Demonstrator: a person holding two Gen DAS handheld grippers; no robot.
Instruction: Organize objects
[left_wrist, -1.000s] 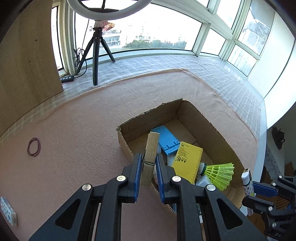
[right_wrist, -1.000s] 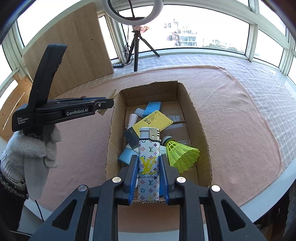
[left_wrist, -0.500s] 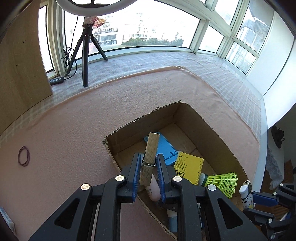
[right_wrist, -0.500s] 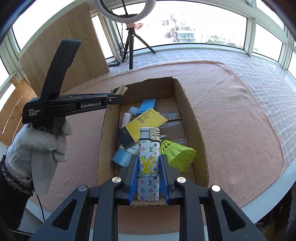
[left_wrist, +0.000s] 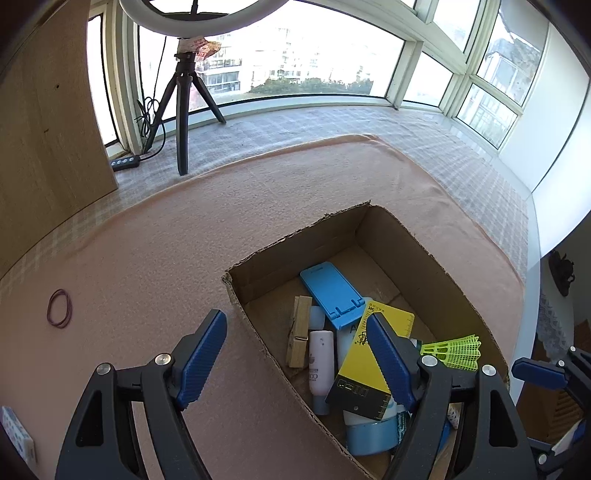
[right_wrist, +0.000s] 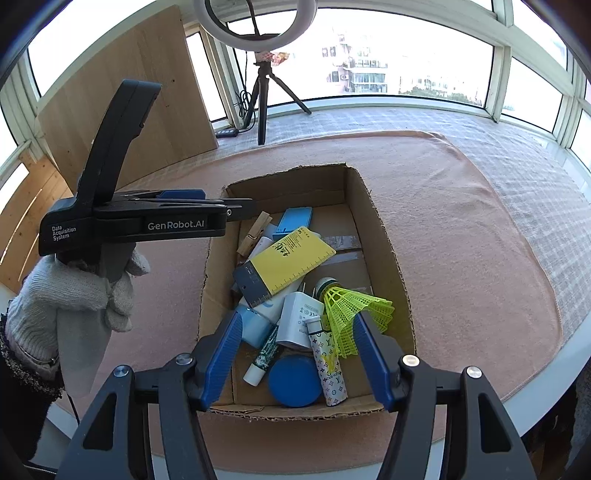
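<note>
- Left gripper (left_wrist: 297, 356): jaws just opened, now spread wide, nothing between the blue pads; poised over the near left wall of the box, held by a hand in a white knit glove (right_wrist: 72, 295).
- Right gripper (right_wrist: 297, 356): jaws just opened, now spread, pads clear of everything; poised over the near end of the box.
- Cardboard box (right_wrist: 384, 266): open-topped, standing on a pink cloth (right_wrist: 461, 229) that covers the table.
- Wooden clothespin (left_wrist: 299, 326): lying in the box against its left wall, just beside a small pink tube (left_wrist: 320, 360).
- Patterned lighter (right_wrist: 328, 363): lying in the box near its front wall, between a round blue lid (right_wrist: 294, 376) and a yellow-green shuttlecock (right_wrist: 351, 306).
- Yellow ruler card (right_wrist: 286, 264): resting tilted on top of the pile in the middle of the box.
- Blue phone stand (left_wrist: 334, 293): toward the far end of the box, partly over the pile.
- White charger plug (right_wrist: 299, 319): beside the shuttlecock, behind the lighter.
- Green-and-white tube (right_wrist: 264, 356): left of the blue lid.
- 2 red rubber bands (left_wrist: 59, 308): on the cloth, well apart from the box to its left.
- Ring light on a black tripod (right_wrist: 264, 96): on the windowsill beyond the cloth.
</note>
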